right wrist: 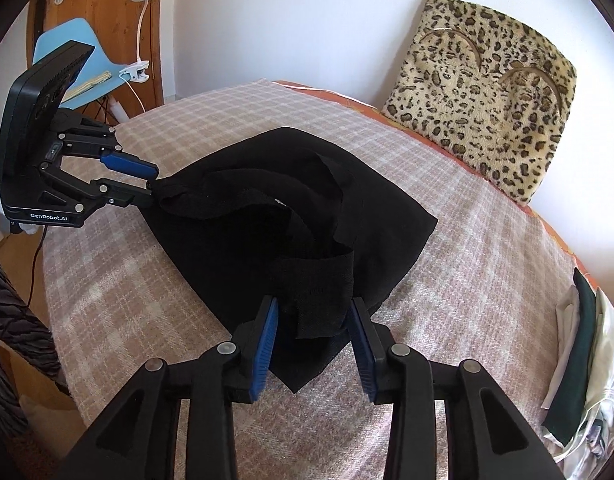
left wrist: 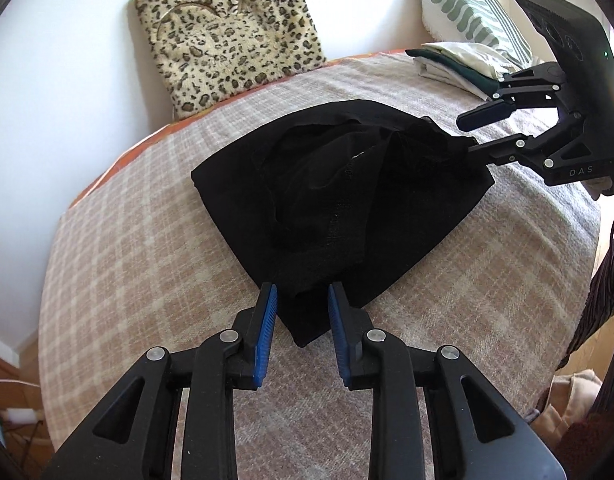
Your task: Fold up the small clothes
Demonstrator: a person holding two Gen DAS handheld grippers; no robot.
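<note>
A small black garment (left wrist: pixel 339 200) lies partly folded on the checked beige blanket (left wrist: pixel 139 264); it also shows in the right wrist view (right wrist: pixel 291 220). My left gripper (left wrist: pixel 301 304) is open, its blue pads on either side of the garment's near corner. It also shows in the right wrist view (right wrist: pixel 149 182), fingers apart at the garment's left corner. My right gripper (right wrist: pixel 313 320) is open, pads astride the opposite corner flap. In the left wrist view it (left wrist: pixel 469 128) is at the garment's far right corner, fingers apart.
A leopard-print cushion (left wrist: pixel 227 36) leans on the white wall behind the bed. A stack of folded clothes (right wrist: pixel 583 356) lies at the bed's right side, below a green patterned pillow (left wrist: pixel 467 4). A blue chair (right wrist: pixel 79 68), clip lamp and wooden door stand left.
</note>
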